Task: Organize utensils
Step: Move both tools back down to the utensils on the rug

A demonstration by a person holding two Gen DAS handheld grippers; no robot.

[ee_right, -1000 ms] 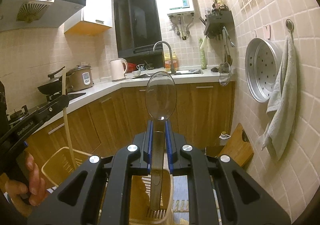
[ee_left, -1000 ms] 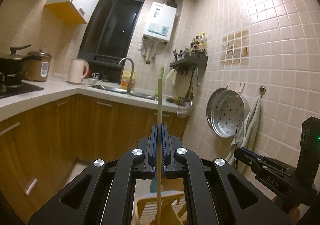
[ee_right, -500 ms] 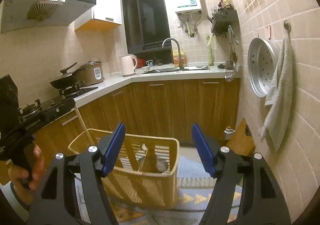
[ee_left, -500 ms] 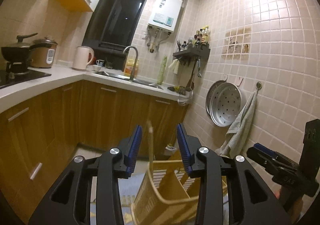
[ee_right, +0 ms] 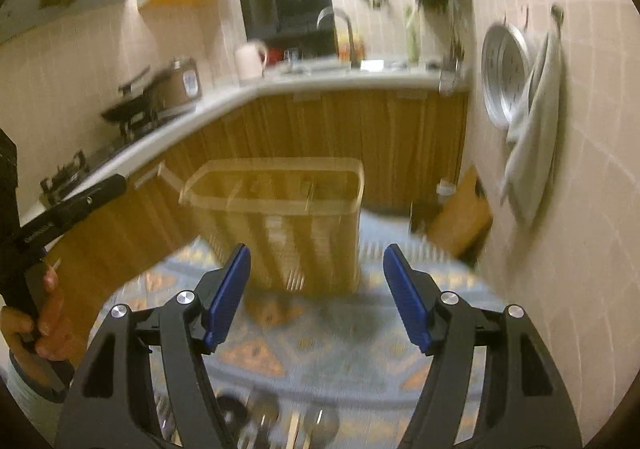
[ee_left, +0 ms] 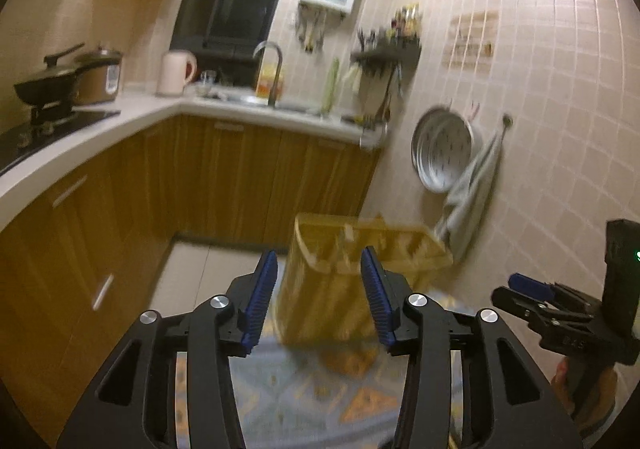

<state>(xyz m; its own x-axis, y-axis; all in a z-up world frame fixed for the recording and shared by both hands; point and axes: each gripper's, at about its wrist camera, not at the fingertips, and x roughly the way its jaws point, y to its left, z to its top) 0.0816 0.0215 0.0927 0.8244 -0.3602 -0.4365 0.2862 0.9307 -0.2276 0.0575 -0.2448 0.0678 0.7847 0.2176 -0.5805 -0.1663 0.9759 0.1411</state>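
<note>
A yellow slatted plastic basket [ee_left: 352, 273] stands on a patterned surface ahead of both grippers; it also shows in the right wrist view [ee_right: 280, 217]. Thin utensils stand blurred inside it. My left gripper [ee_left: 318, 293] is open and empty, just in front of the basket. My right gripper [ee_right: 316, 289] is open wide and empty, a little back from the basket. Several blurred metal utensils [ee_right: 276, 421] lie at the bottom edge of the right wrist view, below the right gripper. The right gripper also shows at the right of the left wrist view [ee_left: 568, 313].
A blue patterned mat [ee_right: 340, 341] lies under the basket. Wooden cabinets [ee_left: 240, 177] with a white counter [ee_left: 100, 129] run along the left and back. A tiled wall on the right carries a steel steamer tray [ee_right: 504, 77] and a grey towel [ee_right: 532, 137]. A wooden board [ee_right: 460, 217] leans below.
Both grippers opened and let go of their utensils, a chopstick on the left and a clear spoon on the right, into the basket. Both then pulled back and tilted down; the views are blurred by motion.
</note>
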